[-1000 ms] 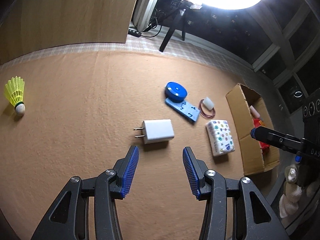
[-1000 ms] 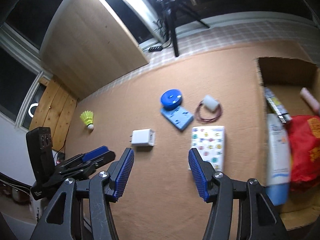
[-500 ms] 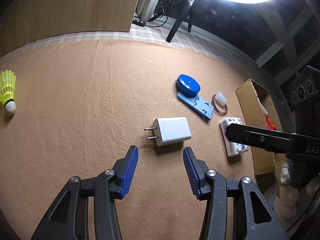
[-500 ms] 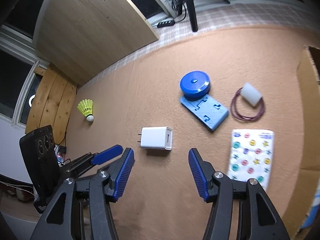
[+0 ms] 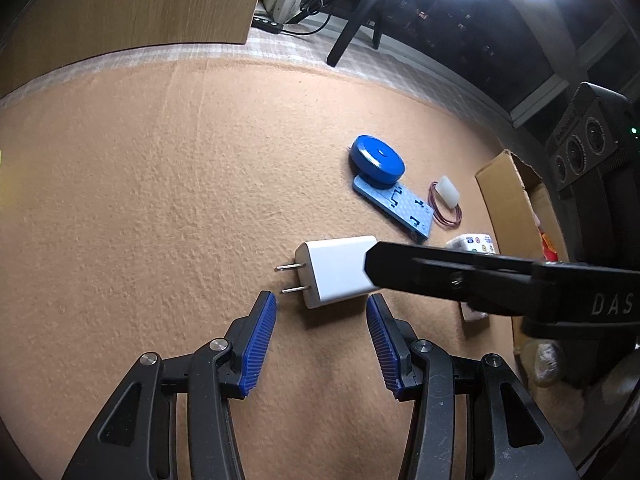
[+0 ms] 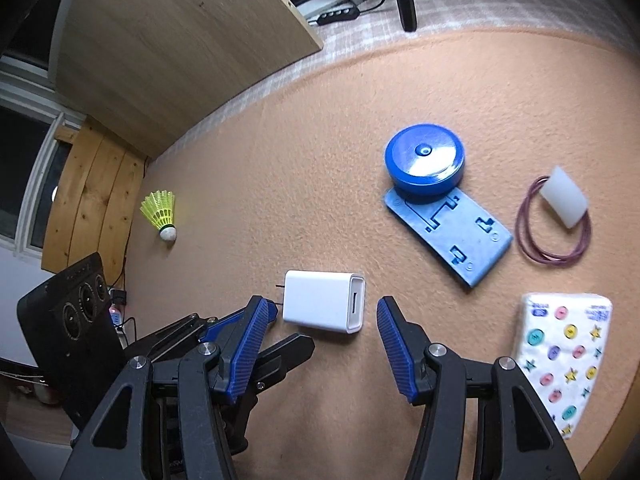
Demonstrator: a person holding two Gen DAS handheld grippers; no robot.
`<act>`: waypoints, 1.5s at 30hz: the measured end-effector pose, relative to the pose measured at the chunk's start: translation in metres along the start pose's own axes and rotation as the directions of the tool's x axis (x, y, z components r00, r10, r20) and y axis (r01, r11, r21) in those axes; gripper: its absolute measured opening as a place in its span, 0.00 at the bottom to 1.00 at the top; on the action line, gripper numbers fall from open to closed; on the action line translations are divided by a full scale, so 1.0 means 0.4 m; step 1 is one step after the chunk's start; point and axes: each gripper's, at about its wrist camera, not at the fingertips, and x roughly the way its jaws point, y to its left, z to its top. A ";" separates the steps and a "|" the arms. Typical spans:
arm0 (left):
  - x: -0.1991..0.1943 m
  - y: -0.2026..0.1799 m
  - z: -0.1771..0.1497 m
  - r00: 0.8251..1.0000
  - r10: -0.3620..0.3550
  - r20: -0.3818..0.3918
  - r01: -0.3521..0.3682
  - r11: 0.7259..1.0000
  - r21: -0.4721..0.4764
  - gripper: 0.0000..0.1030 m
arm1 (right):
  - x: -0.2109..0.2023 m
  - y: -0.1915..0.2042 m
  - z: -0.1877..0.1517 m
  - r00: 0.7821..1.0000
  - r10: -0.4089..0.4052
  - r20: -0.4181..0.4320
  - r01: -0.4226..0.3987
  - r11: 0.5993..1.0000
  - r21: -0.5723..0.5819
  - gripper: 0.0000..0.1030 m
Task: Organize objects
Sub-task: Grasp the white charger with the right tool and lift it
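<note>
Approach step on the white USB charger (image 6: 323, 306): it lies on the tan mat just ahead of the right gripper (image 6: 318, 338) and left gripper (image 5: 321, 334), both with jaws parted and empty; next, one must straddle it, then close

An orange-brown felt mat (image 6: 280, 160) carries a white charger (image 6: 324, 307), a blue round case (image 6: 425, 164), a blue plate (image 6: 452, 236), a tissue pack (image 6: 564, 360), a shuttlecock (image 6: 161, 214) and a cardboard box (image 5: 508, 208).
</note>
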 end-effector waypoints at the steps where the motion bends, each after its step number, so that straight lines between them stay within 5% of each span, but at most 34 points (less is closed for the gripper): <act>1: 0.002 0.001 0.001 1.000 -0.002 -0.001 0.002 1.000 0.000 0.49 | 0.007 -0.001 0.002 1.000 0.001 -0.006 -0.001 1.000 0.000 0.52; 26: 0.001 -0.022 0.012 0.999 -0.015 0.032 0.014 0.999 0.039 0.48 | 0.035 0.010 0.008 0.999 -0.010 -0.036 0.009 0.999 -0.045 0.44; 34: -0.045 -0.080 0.013 0.998 -0.028 0.062 0.023 0.997 0.080 0.48 | -0.041 0.009 -0.007 1.000 0.015 0.010 -0.014 0.999 -0.037 0.44; 45: -0.102 -0.297 -0.016 0.993 -0.088 0.084 0.066 0.968 0.241 0.48 | -0.245 -0.053 -0.101 0.989 -0.023 0.143 0.024 1.000 -0.011 0.44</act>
